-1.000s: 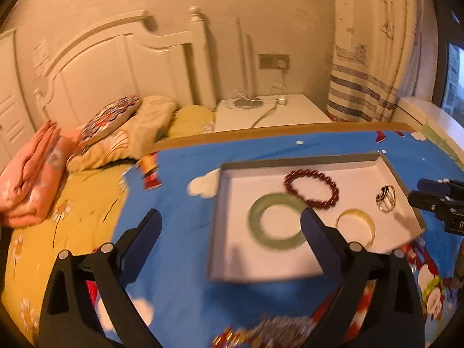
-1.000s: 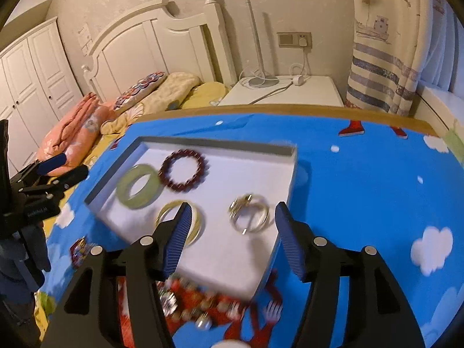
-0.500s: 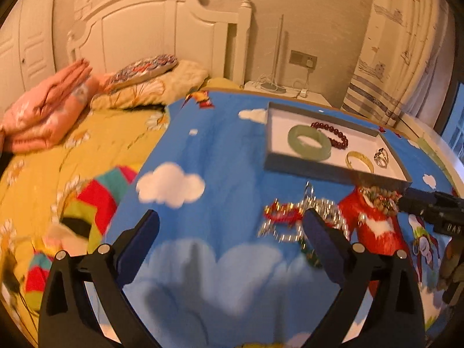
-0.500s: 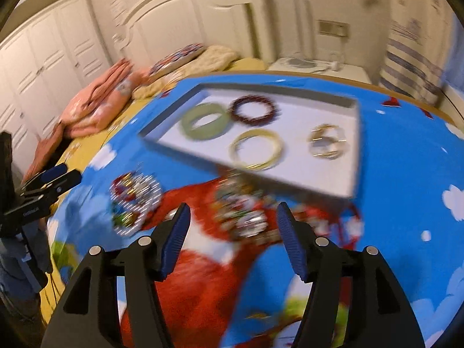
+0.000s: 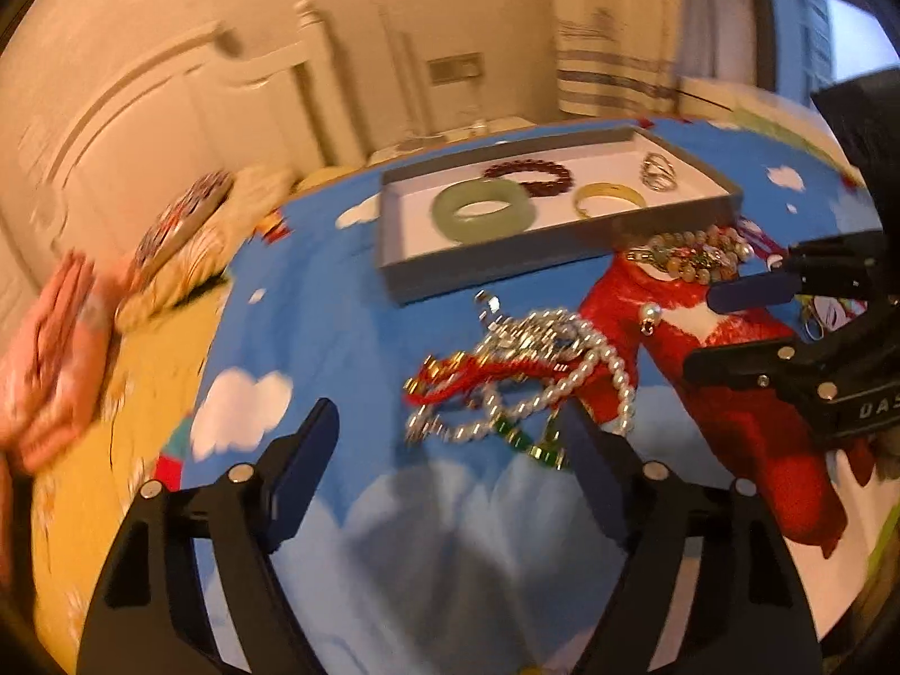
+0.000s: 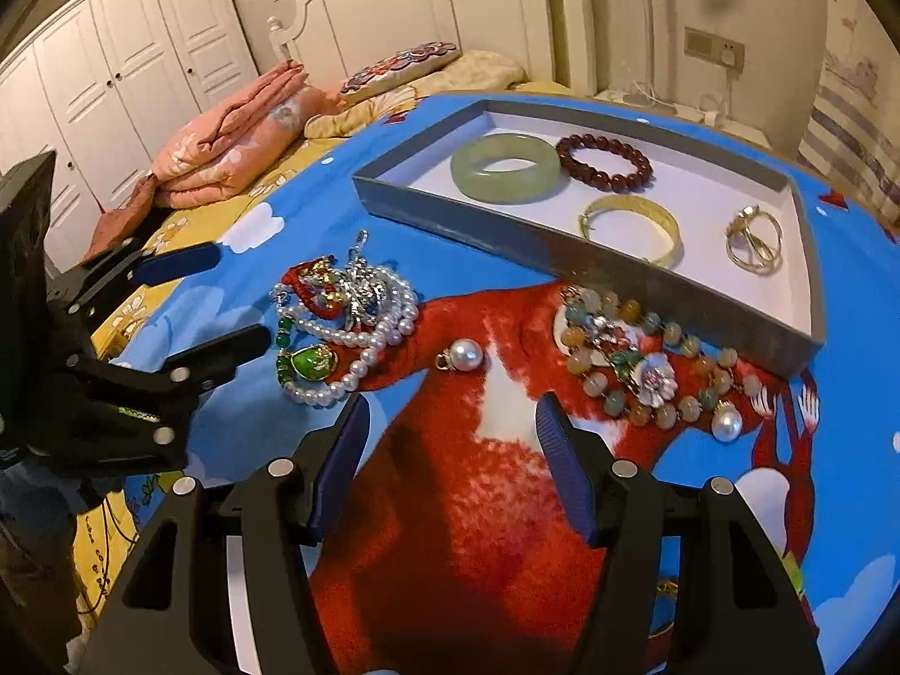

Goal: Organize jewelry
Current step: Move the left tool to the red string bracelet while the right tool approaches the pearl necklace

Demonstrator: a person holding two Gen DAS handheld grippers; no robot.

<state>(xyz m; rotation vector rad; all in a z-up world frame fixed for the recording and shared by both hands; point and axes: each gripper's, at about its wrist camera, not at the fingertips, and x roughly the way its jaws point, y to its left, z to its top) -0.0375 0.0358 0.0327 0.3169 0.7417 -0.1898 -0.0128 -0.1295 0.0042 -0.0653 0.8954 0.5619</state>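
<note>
**Ana:** Bedroom setting, with a bright blue cartoon bedspread (image 6: pixel 349 180) filling most of both views. What's different from a second ago?

**Ben:** Both cameras were hanging over the grey tray (image 6: pixel 495 233) then; now they've pulled back and dropped, so the loose jewelry in front of it sits mid-frame. The left gripper (image 5: pixel 450 439) has just been narrowing its jaws, yet they're spread with nothing between them. The right gripper (image 6: pixel 453 422) is parted too, and empty.

**Ana:** Meaning?

**Ben:** I'd judge a fresh pick is being lined up. The tray, upper right in the right wrist view, already holds a green bangle (image 6: pixel 504 167), a dark red bead bracelet (image 6: pixel 604 162), a gold bangle (image 6: pixel 633 228) and a thin gold wire bangle (image 6: pixel 754 247).

**Ana:** And what's left?

**Ben:** Centre-left, a tangled heap (image 6: pixel 343 309) of white pearls, red cord, silver chain and a green pendant. A single pearl drop (image 6: pixel 462 355) lies just above the right gripper's gap. A pastel bead necklace (image 6: pixel 635 354) with a flower piece lies against the tray's near wall.

**Ana:** Tricky bit?

**Ben:** That tangle would probably lift as one clump.
</note>
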